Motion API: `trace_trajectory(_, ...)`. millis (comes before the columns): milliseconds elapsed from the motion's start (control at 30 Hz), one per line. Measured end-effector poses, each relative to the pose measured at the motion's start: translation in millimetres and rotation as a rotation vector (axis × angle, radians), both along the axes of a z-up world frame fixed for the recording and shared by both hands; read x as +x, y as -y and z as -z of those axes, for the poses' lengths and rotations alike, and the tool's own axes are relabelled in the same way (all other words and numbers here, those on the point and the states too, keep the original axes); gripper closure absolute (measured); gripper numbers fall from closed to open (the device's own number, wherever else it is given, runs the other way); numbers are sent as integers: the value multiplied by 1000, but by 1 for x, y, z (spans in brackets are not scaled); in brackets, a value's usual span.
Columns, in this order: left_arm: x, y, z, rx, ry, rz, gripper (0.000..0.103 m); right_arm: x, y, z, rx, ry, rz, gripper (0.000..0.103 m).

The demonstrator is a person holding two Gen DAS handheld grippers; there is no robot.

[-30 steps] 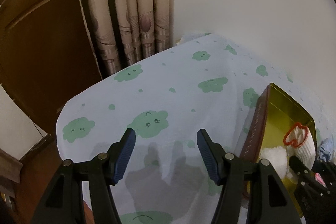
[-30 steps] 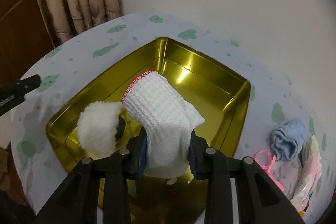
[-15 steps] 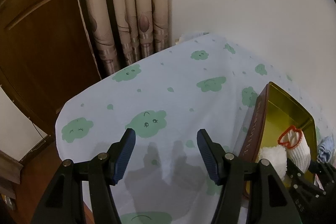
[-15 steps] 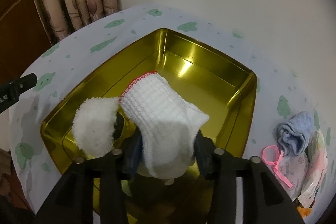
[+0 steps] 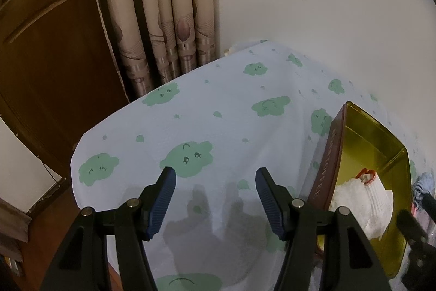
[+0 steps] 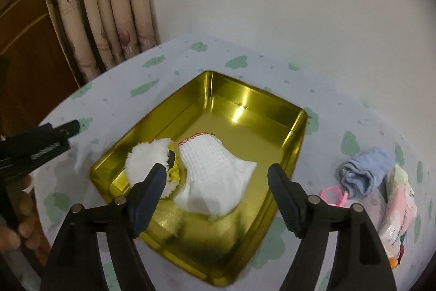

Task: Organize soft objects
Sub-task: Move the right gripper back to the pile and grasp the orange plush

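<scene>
A gold metal tin [image 6: 295, 127] stands on the table. Inside it lie a white knit sock with a red-trimmed cuff [image 6: 218, 176] and a fluffy white sock [image 6: 147, 157] to its left. My right gripper [image 6: 216, 180] is open and empty, raised above the knit sock. A rolled blue cloth [image 6: 363, 171] lies on the table right of the tin. My left gripper [image 5: 215, 194] is open and empty over bare tablecloth left of the tin [image 5: 327, 168]; the knit sock [image 5: 373, 198] shows at that view's right edge.
The table wears a pale blue cloth with green cloud prints [image 5: 218, 111]. A pink ribbon [image 6: 332, 195] and pastel packets [image 6: 397, 206] lie at the right. Patterned curtains [image 5: 163, 18] and a wooden door [image 5: 41, 45] stand behind the table's left edge.
My right gripper opened and let go of the white knit sock, which now lies in the tin. The gripper pulled back and up. The left gripper barely moved.
</scene>
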State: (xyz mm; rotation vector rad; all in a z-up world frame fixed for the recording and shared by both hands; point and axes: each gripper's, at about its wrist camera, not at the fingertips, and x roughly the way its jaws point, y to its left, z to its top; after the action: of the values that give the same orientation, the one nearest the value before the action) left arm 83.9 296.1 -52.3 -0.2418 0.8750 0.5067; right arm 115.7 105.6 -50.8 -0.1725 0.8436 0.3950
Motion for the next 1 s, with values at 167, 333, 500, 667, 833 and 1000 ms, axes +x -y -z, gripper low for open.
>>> trace_trajectory(167,-1,0,0,2,0,-2,41,-17,28,-13,21,17,32,27)
trace_trajectory(333,-1,3,0,14,-3,5,41,-40,69,-17,-3,27,90,26)
trace_trajectory(500,-1,3,0,11,2,3,41,-59,121,-13,-29,7,180,25)
trace_trajectory(667,-2,5,0,18,5,7,41,-71,183,-8,-33,-27,316,25)
trace_trajectory(833,-3,5,0,28,7,8,41,-71,231,5,-46,-79,432,25)
trace_trajectory(1000,-3,6,-1,39,6,7,41,-60,255,23,-1,-166,495,25)
